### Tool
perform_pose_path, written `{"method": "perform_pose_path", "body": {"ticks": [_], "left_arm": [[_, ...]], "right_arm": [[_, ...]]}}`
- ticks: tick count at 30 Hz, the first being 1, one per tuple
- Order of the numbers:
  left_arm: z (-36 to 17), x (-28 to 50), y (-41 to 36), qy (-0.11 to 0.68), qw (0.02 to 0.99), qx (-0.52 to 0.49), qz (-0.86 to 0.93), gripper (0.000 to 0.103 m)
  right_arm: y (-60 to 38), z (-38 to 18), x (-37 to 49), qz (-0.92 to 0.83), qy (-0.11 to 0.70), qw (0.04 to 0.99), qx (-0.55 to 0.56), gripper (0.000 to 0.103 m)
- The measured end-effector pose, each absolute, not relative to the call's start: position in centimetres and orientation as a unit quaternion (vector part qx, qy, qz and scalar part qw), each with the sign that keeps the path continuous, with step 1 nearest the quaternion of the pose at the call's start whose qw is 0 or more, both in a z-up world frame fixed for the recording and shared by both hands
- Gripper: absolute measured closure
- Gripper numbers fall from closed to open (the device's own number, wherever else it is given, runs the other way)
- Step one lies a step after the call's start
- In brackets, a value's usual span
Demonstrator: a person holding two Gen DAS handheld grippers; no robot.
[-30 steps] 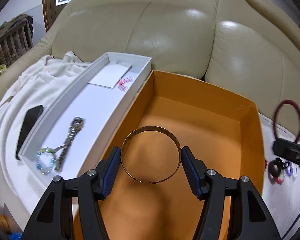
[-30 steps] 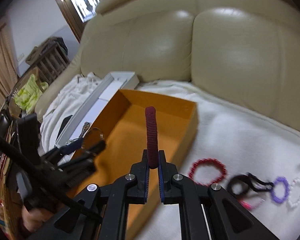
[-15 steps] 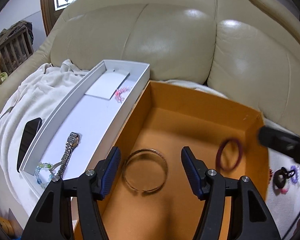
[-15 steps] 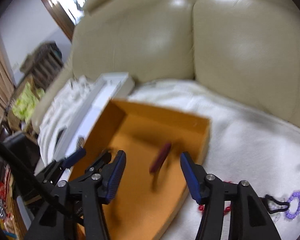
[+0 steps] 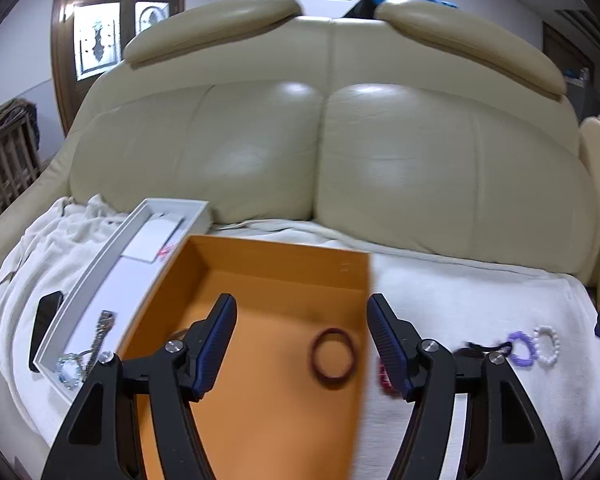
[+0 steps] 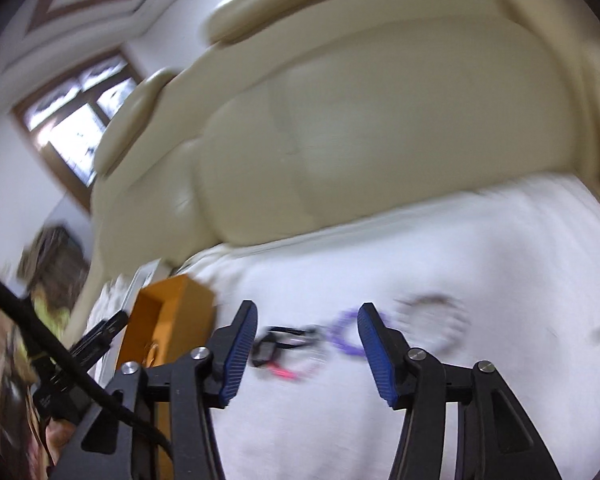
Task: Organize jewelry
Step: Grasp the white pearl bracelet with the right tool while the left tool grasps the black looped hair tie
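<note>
Left tool [image 5: 302, 340] released, empty, over orange box [image 5: 260, 280] holding dark red bangle [image 5: 333, 358] | right tool [image 6: 306, 338] agape, just narrowing, nothing between | next: purple bracelet [image 6: 346, 338] on sofa blanket [image 6: 420, 380], slow down, straddle squarely

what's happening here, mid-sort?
A person with tongs in each hand is sorting jewelry on a towel-covered sofa. The dark red ring bracelet lies in the orange cardboard box. The left tongs hang open over the box, empty. The right tongs, jaws just closing a little and holding nothing, point at the purple beaded bracelet on the white towel.
</note>
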State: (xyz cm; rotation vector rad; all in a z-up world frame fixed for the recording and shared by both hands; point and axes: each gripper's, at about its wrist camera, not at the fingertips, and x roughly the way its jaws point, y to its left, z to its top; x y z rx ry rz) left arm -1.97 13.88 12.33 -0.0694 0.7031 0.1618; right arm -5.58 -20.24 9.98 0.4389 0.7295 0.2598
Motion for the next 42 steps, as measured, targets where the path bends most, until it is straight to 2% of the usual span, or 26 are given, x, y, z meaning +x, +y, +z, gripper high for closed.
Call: {"method": "perform_pose_path", "body": {"ticks": [2,7,9,15,17,22,25,30,36,39,41,42], "left_arm": [[12.2,-1.8,12.2,0.345,0.936,-0.025,0.068,0.035],[11.6,-1.2,9.4,0.349,0.936,0.001,0.048,0.035],[11.4,-0.8,8.6,0.351,0.935,0.006,0.039,0.035],[10.1,0.1,6.6,0.37,0.929,0.013,0.015,0.035],[9.7,0.4,6.1,0.376,0.927,0.012,0.007,0.035],[8.5,1.0,4.6,0.395,0.918,0.004,-0.02,0.035],[7.2,1.7,3.3,0.417,0.908,0.01,-0.04,0.035],[5.2,2.8,2.1,0.448,0.892,-0.001,-0.058,0.035],[3.8,3.5,0.7,0.464,0.881,-0.018,-0.089,0.051],[3.5,3.6,0.2,0.461,0.882,-0.019,-0.097,0.064],[3.7,3.6,0.0,0.455,0.884,-0.022,-0.106,0.082],[3.8,3.6,-0.1,0.452,0.884,-0.025,-0.115,0.085]], "right_arm": [[-22.8,8.6,-6.0,0.114,0.352,0.895,0.248,0.049],[-25.9,5.2,-4.7,0.091,0.394,0.87,0.282,0.057],[-26.3,4.7,-3.8,0.087,0.401,0.868,0.279,0.057],[-26.7,2.7,-1.8,0.049,0.422,0.87,0.25,0.068],[-26.8,2.4,-1.5,0.032,0.425,0.877,0.225,0.068],[-24.2,1.1,-0.2,0.017,0.427,0.892,0.149,0.09],[-23.3,1.3,-0.6,0.014,0.421,0.899,0.117,0.093],[-24.3,2.7,-2.1,0.01,0.403,0.905,0.133,0.093],[-25.2,2.8,-2.8,0.01,0.407,0.901,0.149,0.093],[-25.3,2.5,-2.4,0.011,0.41,0.9,0.149,0.093],[-25.4,2.5,-2.5,0.013,0.409,0.9,0.151,0.093],[-25.4,2.6,-2.5,0.014,0.408,0.9,0.151,0.093]]}}
